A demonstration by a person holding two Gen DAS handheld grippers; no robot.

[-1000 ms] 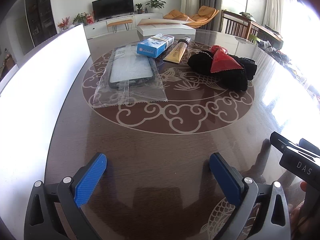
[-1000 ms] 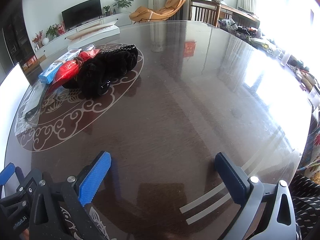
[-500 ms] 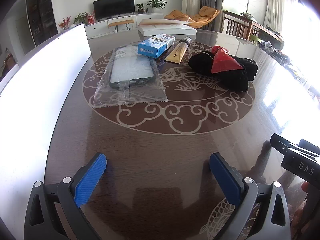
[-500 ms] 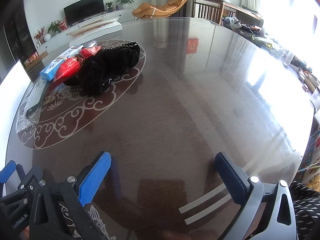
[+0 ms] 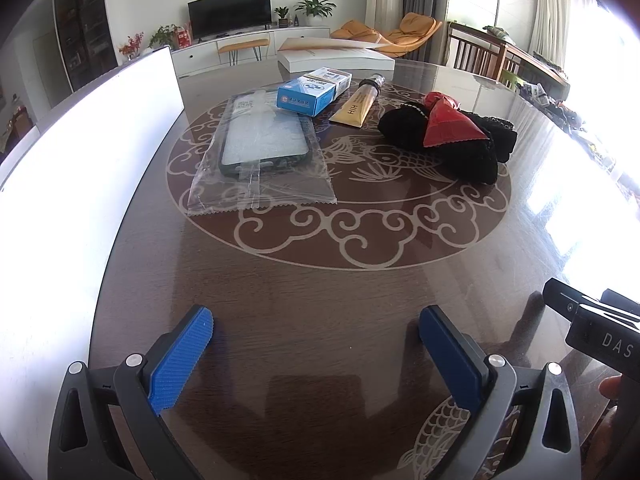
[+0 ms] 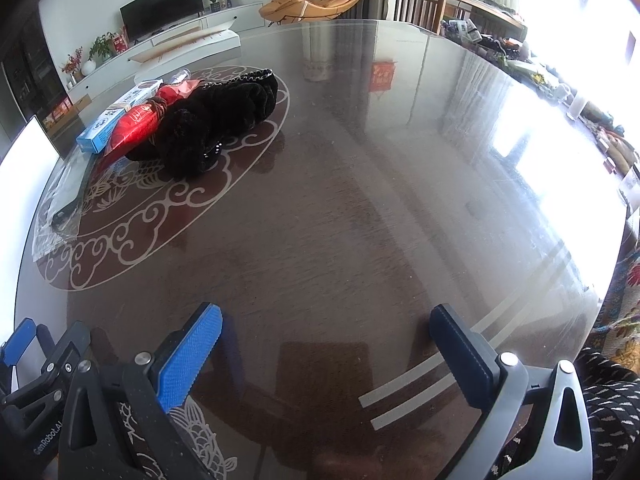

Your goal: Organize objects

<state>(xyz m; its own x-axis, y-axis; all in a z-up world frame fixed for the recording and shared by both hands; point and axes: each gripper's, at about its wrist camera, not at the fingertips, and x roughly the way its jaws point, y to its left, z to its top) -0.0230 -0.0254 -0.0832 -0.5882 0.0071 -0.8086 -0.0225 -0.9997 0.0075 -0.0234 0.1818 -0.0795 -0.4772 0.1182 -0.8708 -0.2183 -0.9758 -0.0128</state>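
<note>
The objects to be organized lie grouped on the patterned centre of the round table [image 5: 320, 320]: a phone case in its clear bag [image 5: 262, 156] at the left, a blue box [image 5: 314, 90] just beyond it and overlapping the bag's far corner, a yellow tube [image 5: 358, 104] beside the box, and a black knitted bundle [image 5: 452, 148] with a red packet [image 5: 448, 126] resting on top at the right. All sit flat and apart from both tools, none yet gathered. A white tray or board [image 5: 80, 152] stands along the table's left edge, a likely destination, though its interior is washed out by glare. The left gripper [image 5: 316, 344] hovers low over bare wood at the near side, its blue pads spread wide and empty, facing the bag. The right gripper [image 6: 326, 340] is likewise spread wide and empty, angled so the knitted bundle lies ahead to its left. Judged from this, the first pick has not begun.
</note>
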